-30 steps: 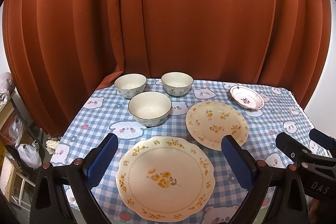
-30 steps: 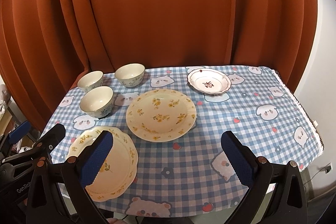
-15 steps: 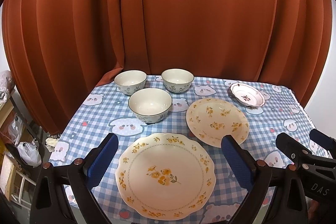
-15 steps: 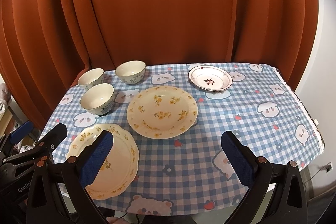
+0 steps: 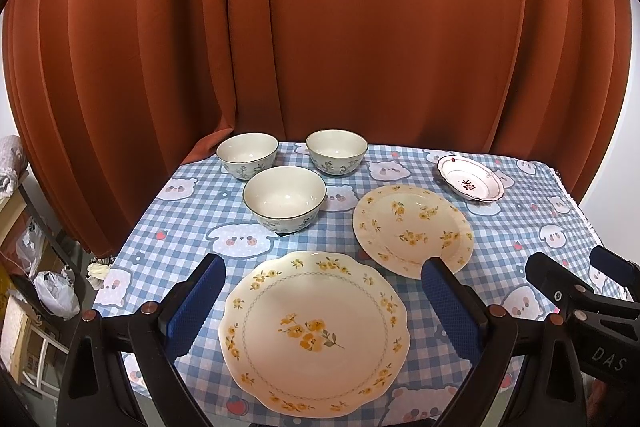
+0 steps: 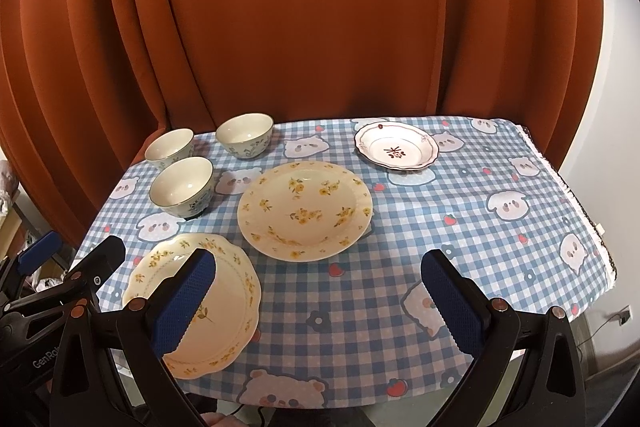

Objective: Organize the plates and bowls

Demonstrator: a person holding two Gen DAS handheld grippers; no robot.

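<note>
A: We haven't stacked anything yet. Our left gripper and right gripper both hang above the near table edge with jaws wide apart, holding nothing.

B: Agreed. Three bowls sit apart at the far left; the scalloped plate lies nearest us, the round floral plate behind it, and the small red-trimmed dish far right.

A: All six pieces remain. Only the checked tablecloth and curtain surround them; nothing blocks us.

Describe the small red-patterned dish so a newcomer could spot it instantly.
Start at the checked tablecloth before the orange curtain. Go to its far right corner, beyond the round yellow-flowered plate. The small dish sits there alone: dark red rim and centre motif, while the others have yellow flowers.
</note>
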